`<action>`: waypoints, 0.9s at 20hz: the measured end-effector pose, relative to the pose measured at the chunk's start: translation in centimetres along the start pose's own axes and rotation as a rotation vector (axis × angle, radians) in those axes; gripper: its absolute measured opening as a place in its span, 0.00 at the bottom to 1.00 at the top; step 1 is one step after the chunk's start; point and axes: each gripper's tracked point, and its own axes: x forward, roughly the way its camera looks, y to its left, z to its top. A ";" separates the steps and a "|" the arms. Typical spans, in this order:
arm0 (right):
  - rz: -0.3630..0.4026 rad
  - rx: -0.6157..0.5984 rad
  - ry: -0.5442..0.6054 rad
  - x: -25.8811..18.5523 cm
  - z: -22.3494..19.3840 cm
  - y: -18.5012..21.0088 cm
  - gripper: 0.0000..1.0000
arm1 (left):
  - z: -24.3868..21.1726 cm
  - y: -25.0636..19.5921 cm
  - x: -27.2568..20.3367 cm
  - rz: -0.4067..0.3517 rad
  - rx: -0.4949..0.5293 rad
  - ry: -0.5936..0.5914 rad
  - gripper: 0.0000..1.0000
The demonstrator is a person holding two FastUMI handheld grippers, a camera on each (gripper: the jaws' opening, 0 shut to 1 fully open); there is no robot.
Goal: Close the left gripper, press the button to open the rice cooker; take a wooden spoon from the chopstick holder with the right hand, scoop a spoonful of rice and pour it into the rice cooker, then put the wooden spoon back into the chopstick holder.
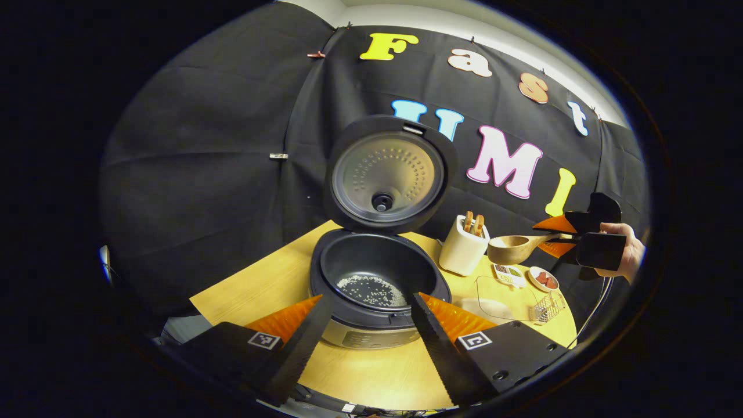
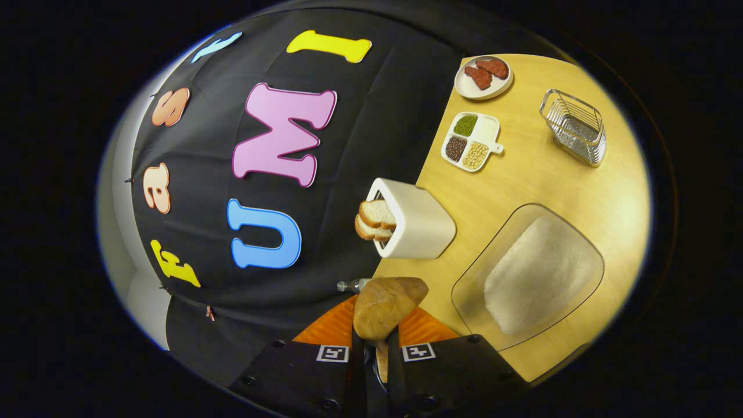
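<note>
- On the wooden table (image 1: pixel 371 377) the rice cooker (image 1: pixel 380 290) stands with its lid (image 1: pixel 388 174) raised upright, and a thin scatter of rice (image 1: pixel 371 290) lies in the pot
- The left gripper (image 1: pixel 367 339) sits just before the cooker, fingers spread wide, holding nothing
- The right gripper (image 2: pixel 371 357) is clamped tight on the wooden spoon (image 2: pixel 386 313) by its handle, held in the air right of the white chopstick holder (image 1: pixel 463 251)
- A clear tray of rice (image 2: pixel 540 278) lies beside the holder
</note>
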 end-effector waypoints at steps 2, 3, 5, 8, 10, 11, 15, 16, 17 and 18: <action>0.008 -0.032 0.028 1.0 -2.3 1.1 0.18 | -0.4 1.0 0.0 0.023 -0.015 0.000 0.95; 0.015 -0.051 0.046 1.4 -3.5 1.8 0.18 | -0.4 1.5 0.0 0.033 -0.025 0.001 0.95; 0.030 -0.095 0.082 2.1 -5.9 2.9 0.18 | -0.4 2.5 -0.2 0.052 -0.049 -0.002 0.95; 0.041 -0.172 0.127 3.9 -9.5 4.0 0.18 | -1.0 3.8 -0.3 0.079 -0.082 0.004 0.95; 0.057 -0.243 0.146 4.5 -11.9 4.7 0.18 | -1.4 4.7 -0.5 0.097 -0.099 0.011 0.95; 0.069 -0.299 0.153 4.8 -13.0 5.3 0.18 | -1.4 5.1 -0.7 0.104 -0.105 0.011 0.95; 0.106 -0.549 0.173 5.4 -17.5 6.1 0.18 | -1.4 5.9 -1.0 0.117 -0.099 0.009 0.95; 0.126 -0.605 0.170 5.5 -18.3 6.6 0.18 | -1.4 6.1 -1.2 0.123 -0.083 0.005 0.95; 0.147 -0.669 0.161 5.7 -19.1 7.1 0.18 | -1.3 6.5 -1.2 0.128 -0.070 0.004 0.95; 0.171 -0.752 0.149 5.9 -19.9 7.4 0.18 | -1.2 6.6 -1.2 0.129 -0.064 0.004 0.95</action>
